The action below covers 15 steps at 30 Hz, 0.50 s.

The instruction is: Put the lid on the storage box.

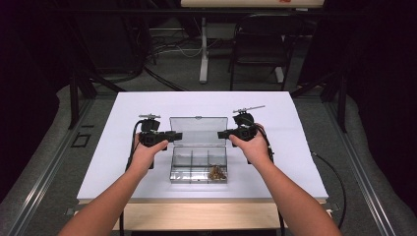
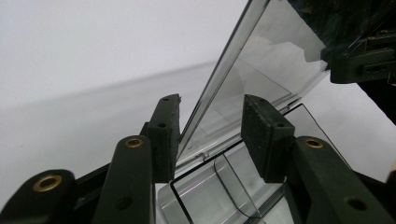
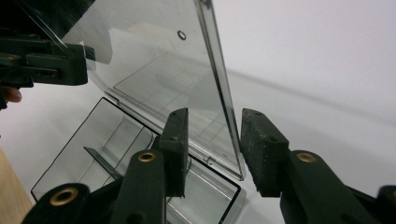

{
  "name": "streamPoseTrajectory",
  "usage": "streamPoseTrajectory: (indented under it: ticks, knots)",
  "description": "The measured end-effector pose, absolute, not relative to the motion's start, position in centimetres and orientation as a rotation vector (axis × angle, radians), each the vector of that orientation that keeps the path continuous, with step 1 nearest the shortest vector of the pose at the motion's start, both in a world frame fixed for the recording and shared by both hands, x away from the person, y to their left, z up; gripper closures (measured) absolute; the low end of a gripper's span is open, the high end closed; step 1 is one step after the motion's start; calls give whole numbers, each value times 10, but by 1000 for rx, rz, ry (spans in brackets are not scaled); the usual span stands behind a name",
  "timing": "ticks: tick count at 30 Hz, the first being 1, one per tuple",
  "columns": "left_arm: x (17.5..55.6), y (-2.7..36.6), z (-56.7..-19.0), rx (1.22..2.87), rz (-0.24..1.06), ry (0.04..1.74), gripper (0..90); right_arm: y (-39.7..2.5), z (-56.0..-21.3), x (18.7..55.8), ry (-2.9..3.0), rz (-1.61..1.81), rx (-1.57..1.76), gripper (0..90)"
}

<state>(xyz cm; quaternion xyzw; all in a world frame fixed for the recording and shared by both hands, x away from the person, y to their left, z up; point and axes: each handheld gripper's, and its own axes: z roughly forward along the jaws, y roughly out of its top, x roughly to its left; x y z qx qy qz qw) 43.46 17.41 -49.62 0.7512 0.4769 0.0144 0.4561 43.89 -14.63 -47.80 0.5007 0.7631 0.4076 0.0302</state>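
A clear plastic compartment box point(image 1: 189, 167) sits mid-table with its lid point(image 1: 198, 130) raised upright at the back. Small brown pieces point(image 1: 216, 173) lie in its front right compartment. My left gripper point(image 1: 176, 135) is at the lid's left edge, and my right gripper point(image 1: 222, 133) is at its right edge. In the left gripper view the lid point(image 2: 261, 60) edge runs between my left gripper's point(image 2: 212, 133) parted jaws, closer to the left pad. The right gripper view shows the lid point(image 3: 154, 60) edge standing between my right gripper's point(image 3: 215, 144) open jaws, with gaps on both sides.
The white tabletop point(image 1: 123, 113) has bare room left, right and behind the box. A wooden strip point(image 1: 196, 214) runs along its front edge. Beyond the table stand a black chair point(image 1: 260, 44) and a white post point(image 1: 203, 49), with cables on the floor.
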Motion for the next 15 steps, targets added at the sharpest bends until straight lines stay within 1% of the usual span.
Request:
streamPoseTrajectory:
  ticks: [13,15]
  knots:
    - [433,176,-485,1862,56,1146,577,-146,-478,438,2361,1252,1523,633]
    - [433,177,-481,1870,64,1141,591,-146,-478,438,2362,1252,1523,632]
